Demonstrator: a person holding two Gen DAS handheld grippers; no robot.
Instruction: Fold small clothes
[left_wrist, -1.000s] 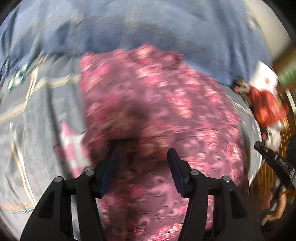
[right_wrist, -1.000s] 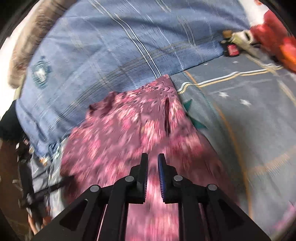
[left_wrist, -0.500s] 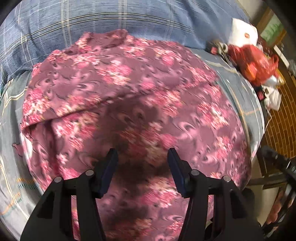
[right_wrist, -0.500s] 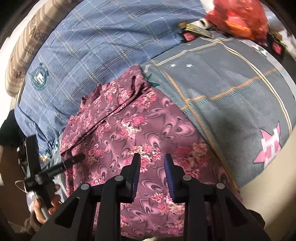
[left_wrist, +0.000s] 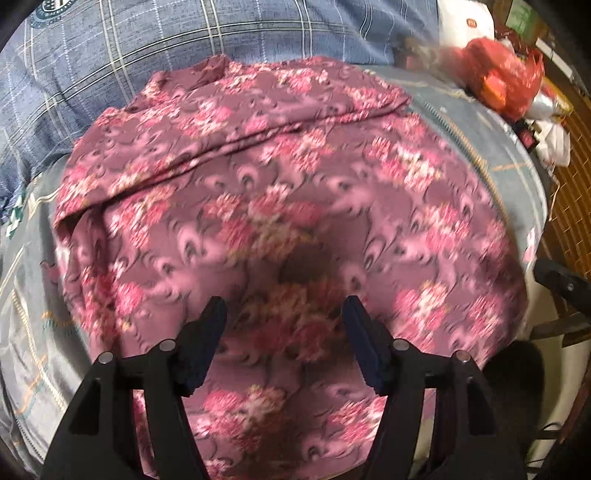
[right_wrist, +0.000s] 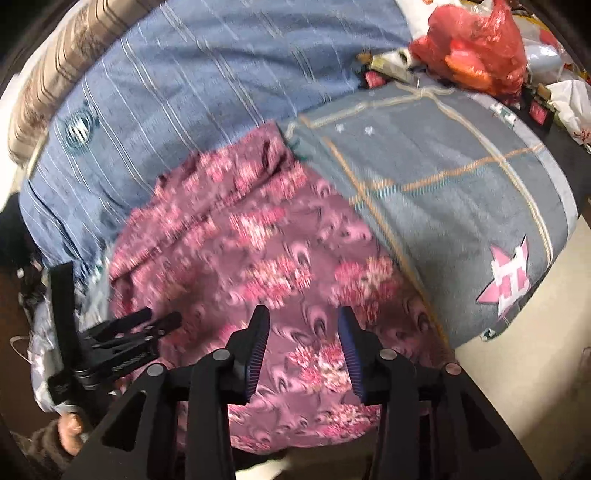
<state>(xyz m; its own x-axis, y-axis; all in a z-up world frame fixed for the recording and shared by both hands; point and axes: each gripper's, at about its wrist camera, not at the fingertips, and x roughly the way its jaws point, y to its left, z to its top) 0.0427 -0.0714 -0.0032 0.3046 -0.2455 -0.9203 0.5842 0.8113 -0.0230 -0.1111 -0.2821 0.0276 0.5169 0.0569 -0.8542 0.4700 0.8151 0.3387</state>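
Note:
A maroon garment with pink flowers lies spread over the grey bedcover, one fold line running across its far part. My left gripper hovers above its near half, jaws opening, nothing between them. In the right wrist view the same garment hangs over the bed's near edge. My right gripper is above that near hem, jaws opening and empty. The left gripper shows at the lower left of the right wrist view, held by a hand.
A blue checked quilt lies behind the garment. The grey bedcover with a pink star patch extends right. A red plastic bag and small clutter sit at the far right corner. Pale floor lies beyond the bed edge.
Both grippers have drawn back toward the garment's near edge. The right jaws went from nearly shut to clearly apart, and the left jaws spread a little wider.

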